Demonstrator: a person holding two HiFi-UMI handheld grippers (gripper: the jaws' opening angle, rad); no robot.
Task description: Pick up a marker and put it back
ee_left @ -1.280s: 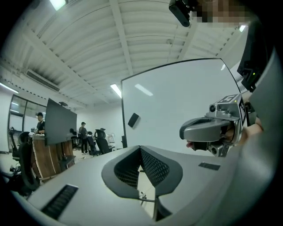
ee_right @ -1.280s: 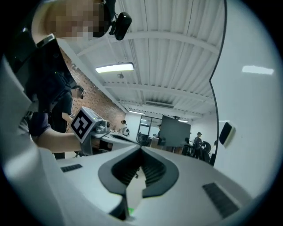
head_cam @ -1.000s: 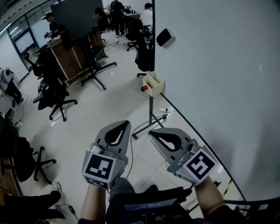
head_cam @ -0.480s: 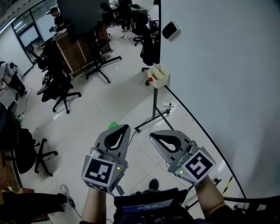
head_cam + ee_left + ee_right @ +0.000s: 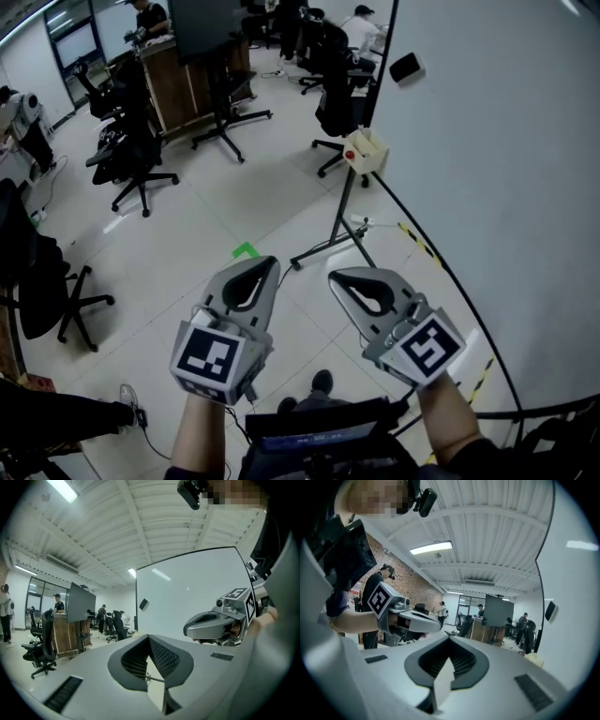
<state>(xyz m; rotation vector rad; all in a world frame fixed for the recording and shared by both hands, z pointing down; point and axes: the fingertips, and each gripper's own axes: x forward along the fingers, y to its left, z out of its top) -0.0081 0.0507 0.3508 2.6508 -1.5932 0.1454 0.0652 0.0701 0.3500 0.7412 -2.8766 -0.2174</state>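
Observation:
Both grippers are held side by side over the floor, empty. My left gripper (image 5: 266, 266) has its jaws shut with nothing between them, and so does my right gripper (image 5: 339, 277). Ahead of them a small cream box (image 5: 367, 153) sits on a thin stand beside the whiteboard (image 5: 497, 187), with a red thing (image 5: 351, 154) at its side. I see no marker plainly. A dark eraser (image 5: 405, 67) clings to the board. The left gripper view shows the shut left gripper (image 5: 149, 637) and the right gripper (image 5: 188, 631) beside it.
The stand's legs (image 5: 328, 246) spread over the tiled floor. A green tape mark (image 5: 246, 250) lies just beyond the grippers. Office chairs (image 5: 131, 164) stand at the left. Yellow-black tape (image 5: 417, 242) runs along the whiteboard's foot. People work at desks far back.
The view has swung: the box on its stand now sits higher and further right, and the green floor mark has come into sight. Both grippers stay shut, side by side.

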